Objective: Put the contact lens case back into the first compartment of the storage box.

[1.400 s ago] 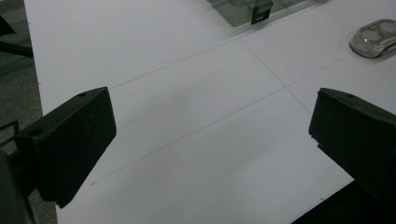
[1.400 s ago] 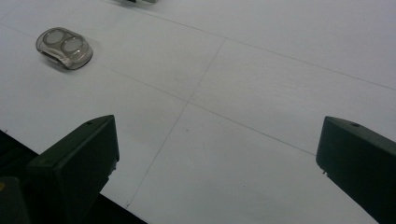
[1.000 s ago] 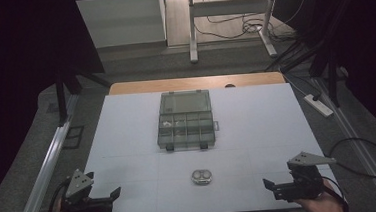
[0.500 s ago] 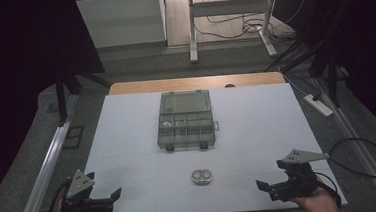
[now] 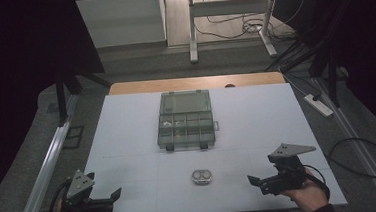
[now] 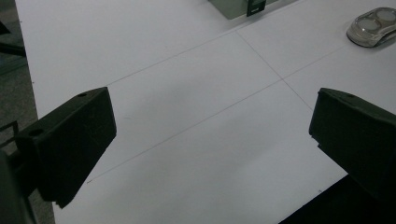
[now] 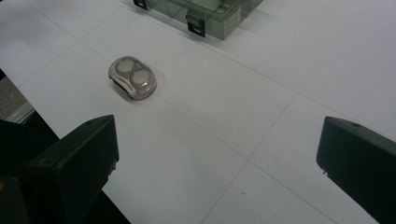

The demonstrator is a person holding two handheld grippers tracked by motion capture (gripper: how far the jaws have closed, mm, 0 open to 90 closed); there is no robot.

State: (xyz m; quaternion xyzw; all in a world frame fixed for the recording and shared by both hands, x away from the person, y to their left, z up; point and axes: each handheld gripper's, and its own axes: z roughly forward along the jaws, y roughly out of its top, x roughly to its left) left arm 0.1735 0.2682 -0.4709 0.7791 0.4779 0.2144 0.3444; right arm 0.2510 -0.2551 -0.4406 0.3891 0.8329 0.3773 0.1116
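A small clear plastic two-well case point(image 5: 201, 177) lies flat on the white table top point(image 5: 127, 130), at about 6 o'clock from the table's middle and near the front edge; in the right gripper view point(image 7: 133, 77) its two round white wells show side by side. Straight beyond it, toward 12 o'clock, sits a translucent grey plastic compartment box point(image 5: 185, 119) with its lid shut and black latches facing the case; the two are apart, with bare table between.

The right gripper point(image 5: 255, 180), held in a hand point(image 5: 305, 198), hovers at 3 o'clock from the case, well apart from it, jaws spread wide with nothing between them and nothing touched. The left gripper point(image 5: 115, 196) sits at the front left corner, about 8 o'clock from the case, also gaping wide and empty; in its own view the case point(image 6: 374, 27) lies far off at the upper right.

Open table runs on every side of the case. Thin pencil lines cross the surface. The front edge lies close under both grippers, and a strip of wood point(image 5: 194, 83) shows along the far edge.
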